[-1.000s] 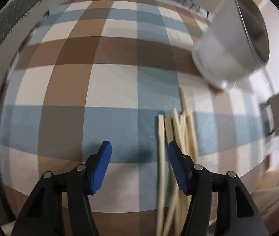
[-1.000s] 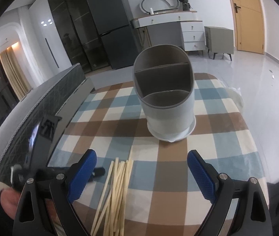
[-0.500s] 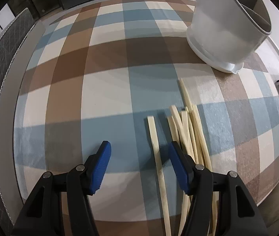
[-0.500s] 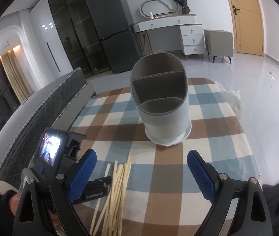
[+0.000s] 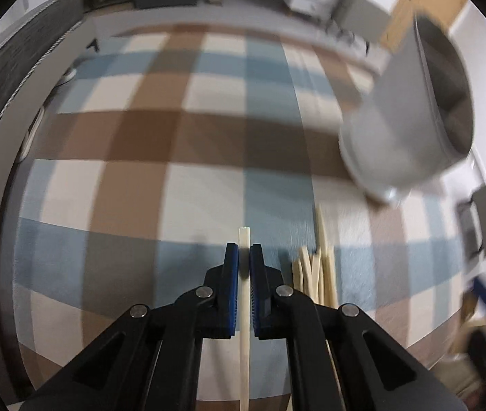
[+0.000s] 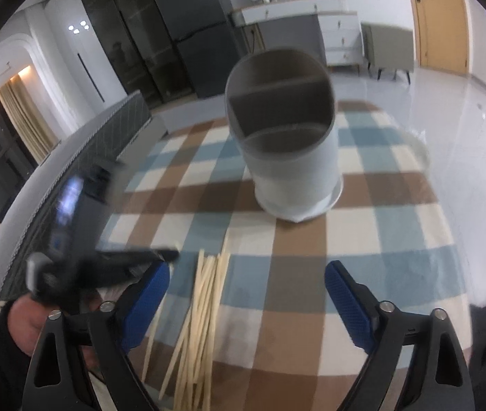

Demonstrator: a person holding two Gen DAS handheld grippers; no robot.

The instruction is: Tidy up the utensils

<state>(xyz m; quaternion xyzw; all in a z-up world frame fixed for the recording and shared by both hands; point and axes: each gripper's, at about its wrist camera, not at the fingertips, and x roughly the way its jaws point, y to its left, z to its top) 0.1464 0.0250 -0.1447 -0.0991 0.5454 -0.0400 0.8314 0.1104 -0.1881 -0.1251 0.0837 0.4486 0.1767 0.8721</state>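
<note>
My left gripper (image 5: 244, 257) is shut on one pale wooden chopstick (image 5: 244, 335), whose tip sticks out just past the blue pads. The other chopsticks (image 5: 315, 274) lie in a loose bundle to its right on the checked tablecloth; they also show in the right wrist view (image 6: 202, 315). A grey divided utensil holder (image 5: 411, 120) stands at the far right; in the right wrist view the holder (image 6: 291, 171) is straight ahead. My right gripper (image 6: 246, 294) is open and empty, above the cloth near the bundle. The left gripper (image 6: 160, 255) appears blurred at the left.
The table (image 6: 397, 239) has a blue, brown and cream checked cloth. A grey padded bench (image 6: 71, 171) runs along its left side. A fridge, a cabinet and a door stand in the room behind. A hand (image 6: 30, 322) holds the left gripper.
My left gripper has closed on the leftmost chopstick, which lay apart from the bundle. The view has swung and the holder now sits farther right. The right gripper stays open.
</note>
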